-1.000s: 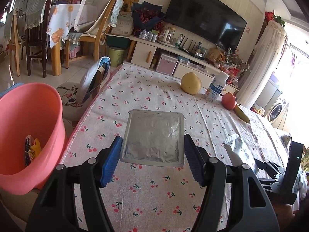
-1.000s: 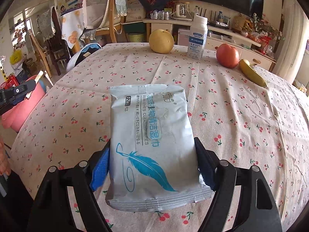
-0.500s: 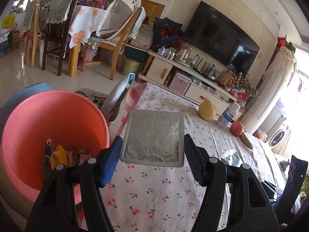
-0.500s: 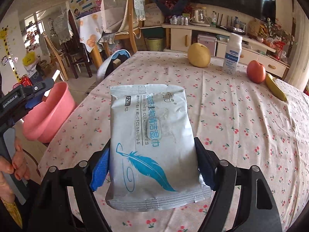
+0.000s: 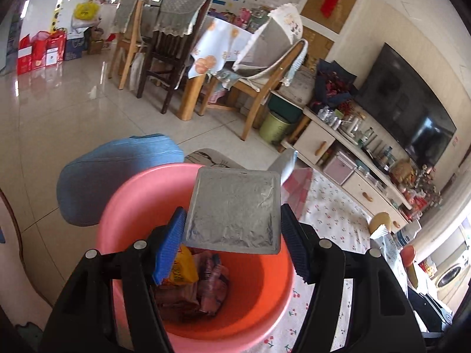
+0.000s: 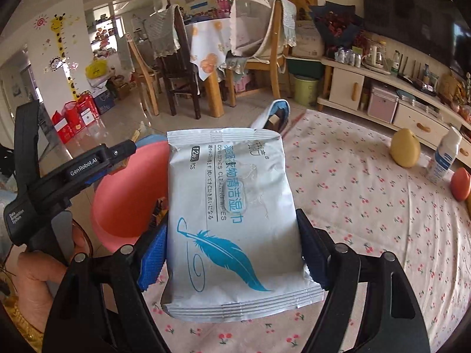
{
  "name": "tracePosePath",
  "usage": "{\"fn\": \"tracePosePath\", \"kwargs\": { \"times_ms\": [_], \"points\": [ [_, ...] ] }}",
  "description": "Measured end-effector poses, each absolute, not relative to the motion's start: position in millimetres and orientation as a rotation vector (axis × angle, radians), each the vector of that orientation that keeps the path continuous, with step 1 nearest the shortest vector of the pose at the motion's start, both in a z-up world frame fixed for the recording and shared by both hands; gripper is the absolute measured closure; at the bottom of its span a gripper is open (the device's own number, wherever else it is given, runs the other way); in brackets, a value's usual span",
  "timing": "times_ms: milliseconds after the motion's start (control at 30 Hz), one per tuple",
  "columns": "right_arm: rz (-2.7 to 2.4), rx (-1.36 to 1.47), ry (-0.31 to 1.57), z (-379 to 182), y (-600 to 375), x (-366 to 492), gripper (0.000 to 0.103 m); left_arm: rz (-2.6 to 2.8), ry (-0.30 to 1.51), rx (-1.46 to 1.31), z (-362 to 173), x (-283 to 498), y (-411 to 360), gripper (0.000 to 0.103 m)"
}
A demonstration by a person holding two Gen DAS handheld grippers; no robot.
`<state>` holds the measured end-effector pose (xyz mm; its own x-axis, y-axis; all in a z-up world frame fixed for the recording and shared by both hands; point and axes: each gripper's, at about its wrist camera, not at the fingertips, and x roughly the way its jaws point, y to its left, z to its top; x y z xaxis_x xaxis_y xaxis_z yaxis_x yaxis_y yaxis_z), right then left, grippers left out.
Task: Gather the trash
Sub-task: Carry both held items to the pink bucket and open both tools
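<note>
Left gripper (image 5: 232, 247) clamped on a silver foil pouch (image 5: 234, 210), held flat directly above the pink bucket (image 5: 265, 309) so that letting go should drop it inside. Bucket already holding wrappers (image 5: 191, 282) (yellow and pinkish, labels unreadable). Right gripper (image 6: 232, 261) clenched on a wet-wipes pack (image 6: 232, 220), gripped by its long edges, above the cherry-print tablecloth (image 6: 368, 206) near the table edge, bucket just beyond. Judged: left drop due first, right pack queued behind it.
</note>
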<state>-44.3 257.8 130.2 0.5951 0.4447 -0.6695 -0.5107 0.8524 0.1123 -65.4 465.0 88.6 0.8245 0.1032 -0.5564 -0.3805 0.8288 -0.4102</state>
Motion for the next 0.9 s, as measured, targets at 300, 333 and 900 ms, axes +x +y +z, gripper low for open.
{"fn": "tracePosePath", "kwargs": {
  "times_ms": [300,333,900],
  "points": [
    [0.662,-0.104,0.752,134,327,-28,0.025,0.379,0.581,-0.631,78,-65,511,0.038],
    [0.672,-0.101,0.755,133,332,-27,0.025,0.382,0.588,-0.631,76,-63,512,0.038],
    [0.592,0.006,0.752,122,304,-14,0.013,0.429,0.611,-0.571,70,-59,505,0.013]
  ]
}}
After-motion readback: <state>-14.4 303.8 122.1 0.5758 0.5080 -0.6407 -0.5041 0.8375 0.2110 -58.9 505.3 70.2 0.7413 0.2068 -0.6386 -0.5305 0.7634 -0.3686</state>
